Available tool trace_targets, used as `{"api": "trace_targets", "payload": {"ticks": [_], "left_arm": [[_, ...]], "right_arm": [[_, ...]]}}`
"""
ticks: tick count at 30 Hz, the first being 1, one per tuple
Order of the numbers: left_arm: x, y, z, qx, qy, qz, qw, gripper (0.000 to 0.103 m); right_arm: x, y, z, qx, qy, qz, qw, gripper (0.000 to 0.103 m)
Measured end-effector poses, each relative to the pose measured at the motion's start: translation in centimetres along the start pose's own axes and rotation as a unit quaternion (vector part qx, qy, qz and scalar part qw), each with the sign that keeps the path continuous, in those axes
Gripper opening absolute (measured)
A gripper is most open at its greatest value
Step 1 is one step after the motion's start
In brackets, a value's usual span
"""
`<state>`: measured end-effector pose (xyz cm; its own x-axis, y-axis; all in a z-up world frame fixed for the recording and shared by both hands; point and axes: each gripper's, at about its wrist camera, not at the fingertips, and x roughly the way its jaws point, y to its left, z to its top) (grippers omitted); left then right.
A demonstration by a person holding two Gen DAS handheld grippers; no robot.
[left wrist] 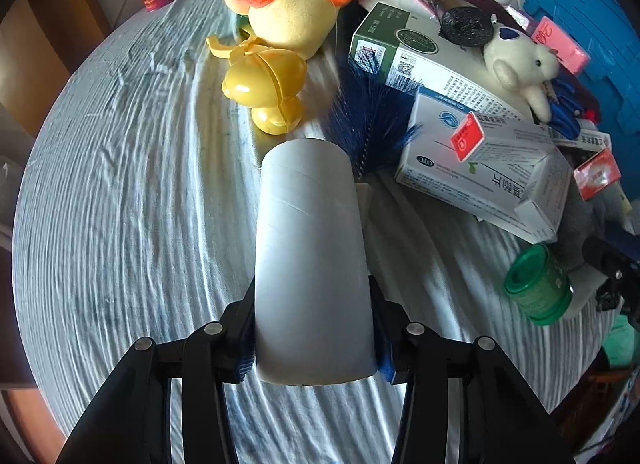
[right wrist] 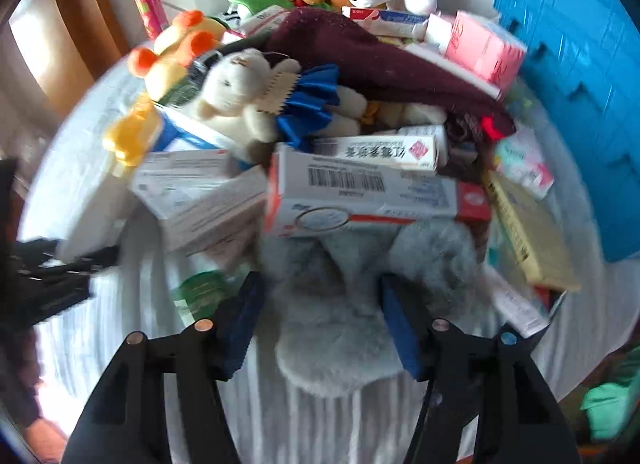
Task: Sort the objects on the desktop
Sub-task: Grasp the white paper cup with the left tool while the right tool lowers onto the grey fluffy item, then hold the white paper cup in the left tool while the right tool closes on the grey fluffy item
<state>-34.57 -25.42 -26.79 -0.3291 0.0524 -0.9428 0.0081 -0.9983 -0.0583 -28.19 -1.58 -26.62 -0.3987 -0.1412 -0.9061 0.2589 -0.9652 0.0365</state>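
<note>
A pale grey cardboard tube point(left wrist: 312, 264) sits clamped in the left gripper point(left wrist: 316, 348), the pads pressing its near end from both sides. Its long axis runs straight away from the gripper, and its far end points at the clutter across the counter point(left wrist: 120, 183), which is covered in a striped blue-white cloth. Just past the tube's tip lie a yellow plastic duck point(left wrist: 264, 91) to the left and a blue bristle brush point(left wrist: 372, 123) to the right; a green jar point(left wrist: 538, 284) lies further right.

The right gripper point(right wrist: 320, 324) is spread apart, with a grey furry plush point(right wrist: 340, 336) between its blue pads; whether the pads touch the fur cannot be told. It is the nearer gripper to that plush.

Only the right view, which is blurred, shows the heap's depth: a red-and-white box point(right wrist: 376, 203) resting on the plush, a maroon cloth point(right wrist: 380, 59) behind, a blue crate point(right wrist: 572, 83) far right. Only the left view shows the tube.
</note>
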Motion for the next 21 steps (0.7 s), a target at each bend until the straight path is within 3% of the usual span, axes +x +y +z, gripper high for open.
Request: {"api": "trace_targets", "payload": {"ticks": [5, 8, 13, 17, 19, 21], "left_arm": [[0.2, 0.5, 1.2, -0.002, 0.002, 0.004, 1.0, 0.045], [0.1, 0.7, 1.7, 0.001, -0.001, 0.004, 1.0, 0.046], [0.5, 0.7, 2.1, -0.001, -0.006, 0.005, 1.0, 0.046], [0.8, 0.7, 2.8, -0.002, -0.006, 0.007, 1.0, 0.047], [1.0, 0.7, 3.1, -0.003, -0.007, 0.007, 0.9999, 0.048], [1.0, 0.8, 3.6, -0.003, -0.008, 0.008, 0.9999, 0.048]], "right_arm": [[0.2, -1.3, 0.1, 0.006, -0.015, -0.008, 1.0, 0.059], [-0.9, -1.9, 0.2, 0.007, -0.037, -0.036, 0.999, 0.059], [-2.8, -6.0, -0.4, 0.071, -0.045, -0.011, 0.996, 0.059], [-1.9, -4.7, -0.4, 0.038, -0.028, 0.0, 0.999, 0.06], [-0.7, -3.7, -0.3, 0.012, -0.023, -0.007, 1.0, 0.09], [0.9, -3.6, -0.2, 0.008, -0.02, -0.015, 1.0, 0.1]]}}
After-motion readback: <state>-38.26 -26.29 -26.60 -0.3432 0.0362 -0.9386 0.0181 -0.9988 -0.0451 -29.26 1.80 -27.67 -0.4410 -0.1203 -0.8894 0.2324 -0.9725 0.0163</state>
